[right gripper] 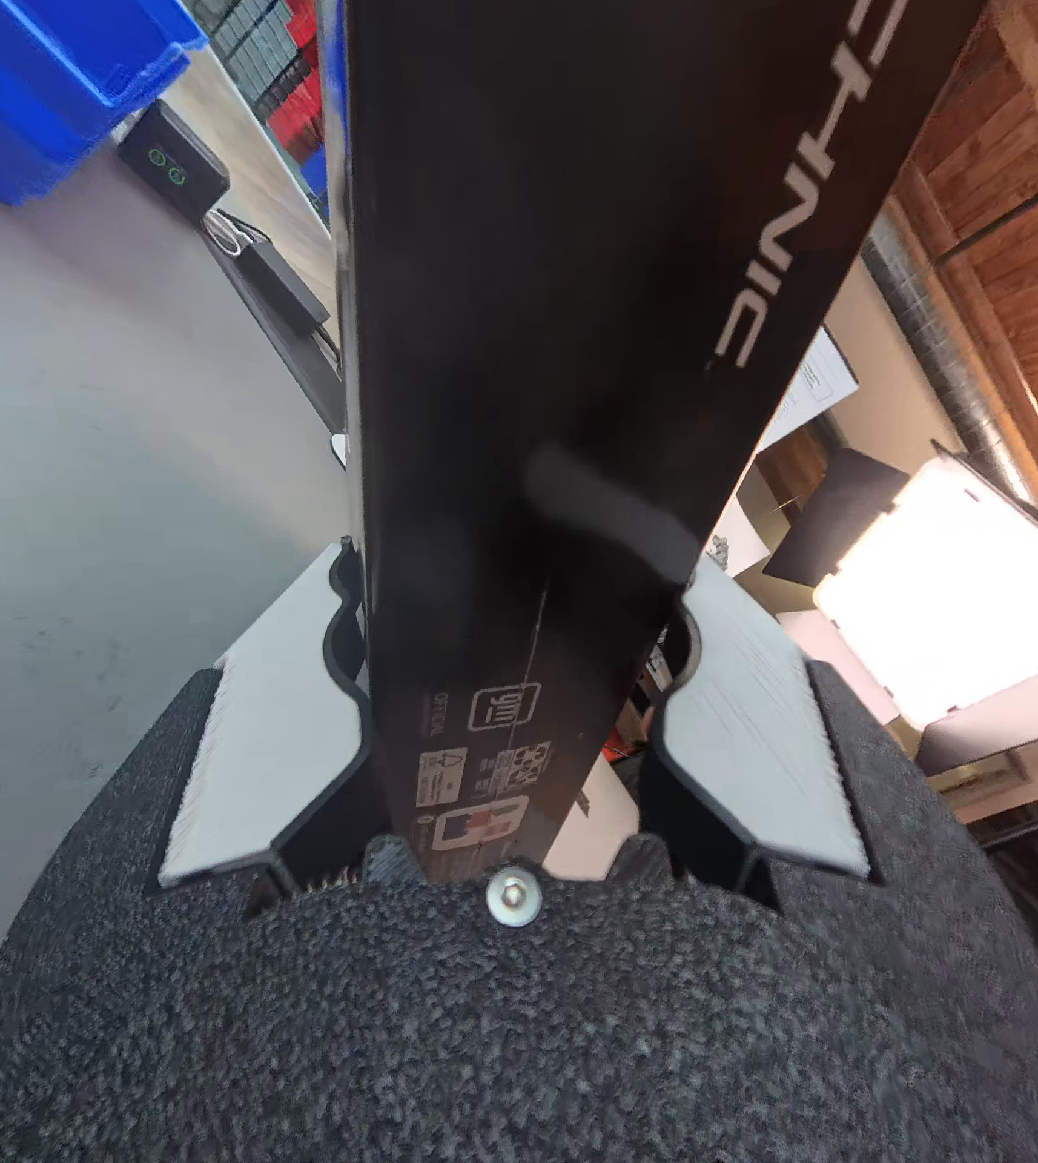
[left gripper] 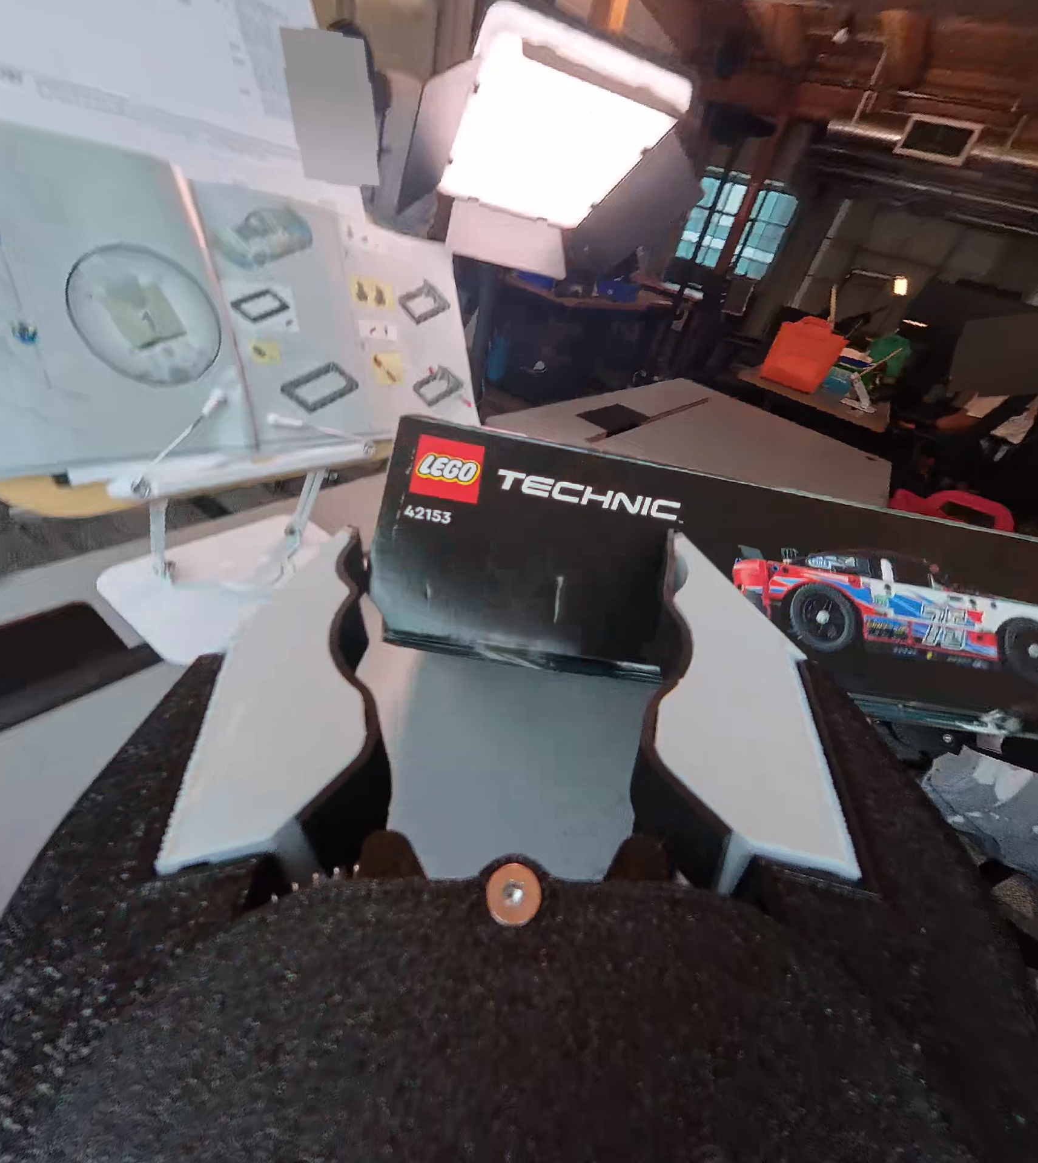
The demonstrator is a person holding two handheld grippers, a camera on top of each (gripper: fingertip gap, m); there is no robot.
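A long black toy box with a red, white and blue race car picture (left gripper: 881, 629) is held above the grey table (left gripper: 32, 786). My left gripper (left gripper: 516, 566) is shut on one short end of the box, with the box face between its grey fingers (left gripper: 277, 692). My right gripper (right gripper: 523, 560) is shut on the other end. In the right wrist view the box (right gripper: 535, 252) runs straight away from the camera and hides most of what lies ahead.
An open instruction booklet on a white stand (left gripper: 145, 327) is at the left, just beyond the box. A bright light panel (left gripper: 567, 126) hangs behind. Crumpled clear bags (left gripper: 1007, 818) lie at the right. A blue bin (right gripper: 32, 82) and a black device (right gripper: 173, 167) sit on the table. Spacing between my two grippers at the tips: around 25 cm.
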